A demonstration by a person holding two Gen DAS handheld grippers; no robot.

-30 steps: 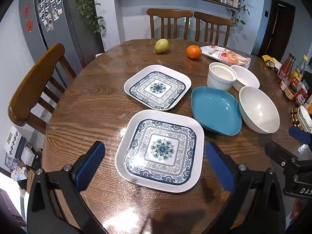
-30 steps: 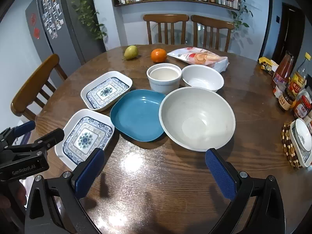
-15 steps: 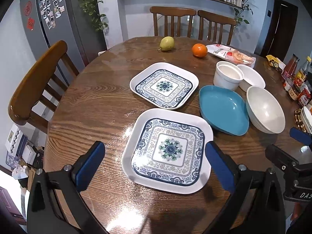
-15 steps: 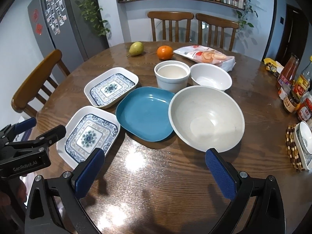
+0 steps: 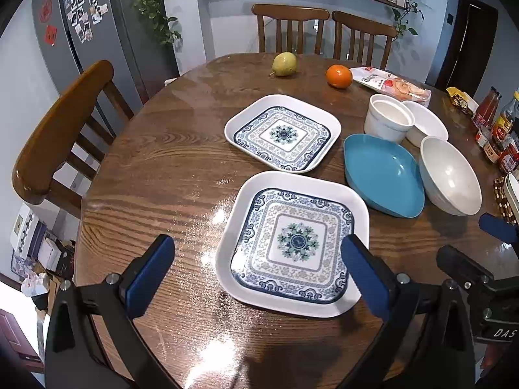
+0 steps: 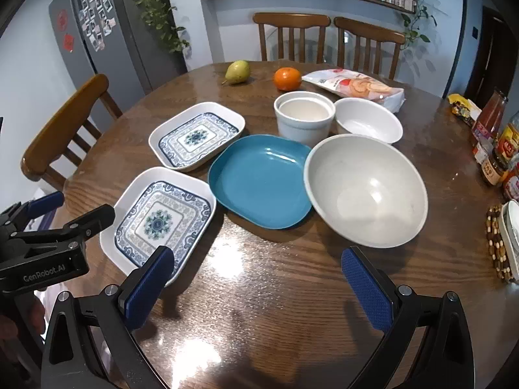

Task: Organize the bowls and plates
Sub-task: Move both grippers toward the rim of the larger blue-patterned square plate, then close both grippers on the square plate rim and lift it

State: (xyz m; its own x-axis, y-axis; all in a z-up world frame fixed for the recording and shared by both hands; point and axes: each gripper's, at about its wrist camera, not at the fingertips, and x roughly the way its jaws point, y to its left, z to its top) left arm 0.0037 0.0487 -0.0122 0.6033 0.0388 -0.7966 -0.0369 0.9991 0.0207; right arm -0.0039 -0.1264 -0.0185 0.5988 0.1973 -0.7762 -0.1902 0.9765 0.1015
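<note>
A: Start at the left edge. What is there?

B: A wooden chair (image 5: pixel 61 129) beside the round wooden table (image 5: pixel 155 168). Then the left gripper (image 5: pixel 256 269) hovers over the near edge with its jaws spread wide and nothing between them; its right blue pad overlaps the near patterned plate (image 5: pixel 292 243) in the left wrist view, whether it touches I cannot tell.

A: And the plates themselves?

B: Two square white ones with blue patterns. The near patterned plate lies flat close to the table edge. The far patterned plate (image 5: pixel 283 133) sits just behind it, a narrow strip of wood between them.

A: Moving right?

B: The blue dish (image 6: pixel 261 180) lies just right of both plates. Behind it stands a white straight-sided cup (image 6: pixel 304 117), and a small white bowl (image 6: pixel 368 120) sits beside that cup. The large grey-white bowl (image 6: pixel 365 189) sits right of the blue dish, their rims touching or nearly so.

A: The right gripper?

B: The right gripper (image 6: pixel 258 283) is over bare wood at the near edge, jaws spread apart and empty — the large bowl is just ahead of its right finger.

A: Anything at the back?

B: A pear (image 6: pixel 237 71), an orange (image 6: pixel 287 78) and a snack bag (image 6: pixel 355 89), left to right. Sauce bottles (image 6: pixel 499 149) crowd the far right rim.
</note>
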